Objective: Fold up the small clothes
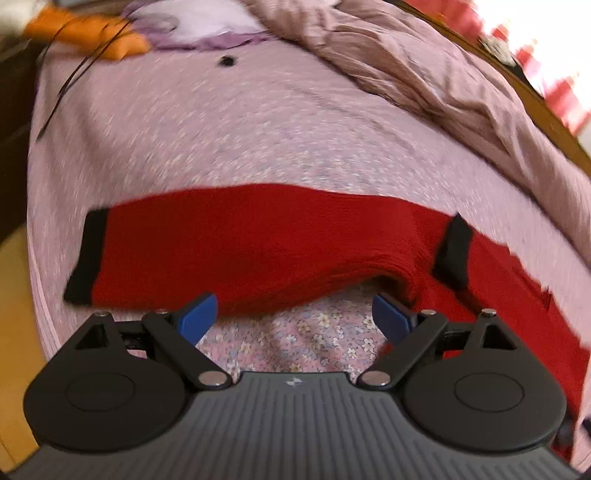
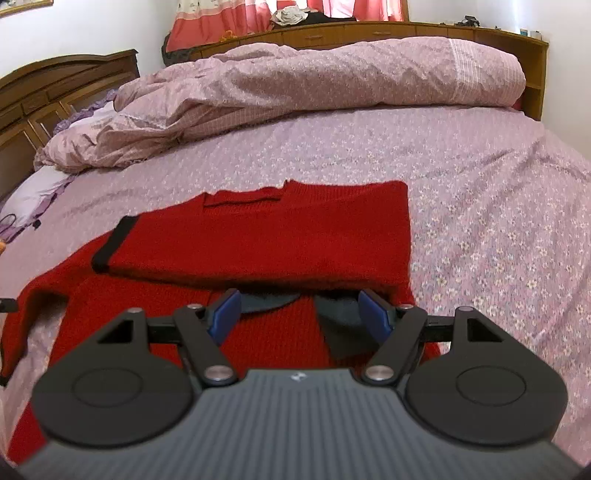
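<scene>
A red knit sweater point(image 2: 258, 240) with black cuffs lies on the bed, partly folded, one sleeve laid across its body. In the left wrist view the sweater point(image 1: 258, 243) stretches across the middle, with a black cuff point(image 1: 86, 254) at the left and another point(image 1: 452, 251) at the right. My left gripper point(image 1: 293, 317) is open and empty, its blue pads point(image 1: 195, 317) just short of the sweater's near edge. My right gripper point(image 2: 299, 314) is open and empty, over the sweater near its dark collar point(image 2: 340, 325).
The bed has a pink floral sheet point(image 2: 480, 221). A rumpled pink duvet point(image 2: 295, 81) lies along the far side by the wooden headboard point(image 2: 406, 29). An orange item point(image 1: 88, 33) and a lilac pillow point(image 1: 192, 26) sit at the far end in the left wrist view.
</scene>
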`<action>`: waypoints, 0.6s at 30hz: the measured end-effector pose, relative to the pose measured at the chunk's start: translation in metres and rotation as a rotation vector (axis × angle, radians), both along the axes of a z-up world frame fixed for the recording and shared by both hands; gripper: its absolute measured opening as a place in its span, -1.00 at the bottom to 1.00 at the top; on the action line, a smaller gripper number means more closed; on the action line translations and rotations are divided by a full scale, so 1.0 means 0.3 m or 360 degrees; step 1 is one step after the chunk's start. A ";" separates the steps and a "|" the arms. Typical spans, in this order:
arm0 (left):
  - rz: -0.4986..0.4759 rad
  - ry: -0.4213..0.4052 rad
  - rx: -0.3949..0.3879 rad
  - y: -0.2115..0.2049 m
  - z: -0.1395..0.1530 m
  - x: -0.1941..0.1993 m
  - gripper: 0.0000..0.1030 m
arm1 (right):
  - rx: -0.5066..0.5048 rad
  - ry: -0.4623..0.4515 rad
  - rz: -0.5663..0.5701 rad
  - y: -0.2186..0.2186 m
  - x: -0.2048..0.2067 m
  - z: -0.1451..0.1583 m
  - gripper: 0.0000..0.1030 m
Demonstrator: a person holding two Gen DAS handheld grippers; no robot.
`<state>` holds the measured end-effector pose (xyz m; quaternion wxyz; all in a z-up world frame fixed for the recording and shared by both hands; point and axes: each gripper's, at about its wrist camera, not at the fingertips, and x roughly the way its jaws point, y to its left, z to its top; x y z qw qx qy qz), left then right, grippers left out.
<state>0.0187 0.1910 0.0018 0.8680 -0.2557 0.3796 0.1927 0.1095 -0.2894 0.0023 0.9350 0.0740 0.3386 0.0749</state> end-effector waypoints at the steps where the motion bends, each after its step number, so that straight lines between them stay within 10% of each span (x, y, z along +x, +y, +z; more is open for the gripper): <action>1: 0.0039 -0.0020 -0.0051 0.014 -0.010 -0.010 0.81 | -0.0002 0.0004 0.0002 0.001 -0.005 -0.001 0.40; 18: 0.0279 -0.0086 -0.0364 0.091 -0.142 0.014 0.82 | -0.0040 0.0119 -0.0009 0.016 -0.032 -0.057 0.40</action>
